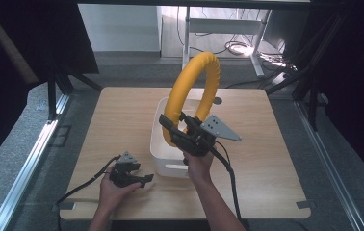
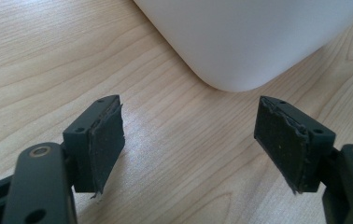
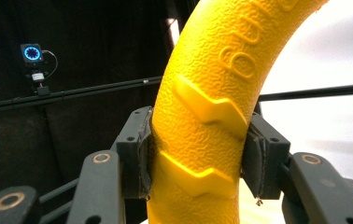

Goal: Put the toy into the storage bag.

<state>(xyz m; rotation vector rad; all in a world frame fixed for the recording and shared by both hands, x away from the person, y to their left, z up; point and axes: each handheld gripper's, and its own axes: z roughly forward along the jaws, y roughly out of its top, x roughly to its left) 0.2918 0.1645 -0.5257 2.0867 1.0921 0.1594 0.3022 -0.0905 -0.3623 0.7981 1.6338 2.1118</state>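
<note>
A big yellow ring [image 1: 193, 84] with a rough, ridged surface stands upright over the white bin [image 1: 160, 147] in the middle of the table. My right gripper [image 1: 186, 131] is shut on the ring's lower left part. In the right gripper view both pads press the yellow ring [image 3: 202, 126] from either side. My left gripper [image 1: 144, 179] rests low on the table in front of the bin's near left corner, held in a hand. In the left gripper view its jaws stand wide apart with nothing between them, and the white bin [image 2: 254, 37] is just ahead.
The wooden table [image 1: 266, 159] has bare surface on the left and right of the bin. Black frame posts and dark curtains stand around the table. A cable trails from each gripper toward the table's front edge.
</note>
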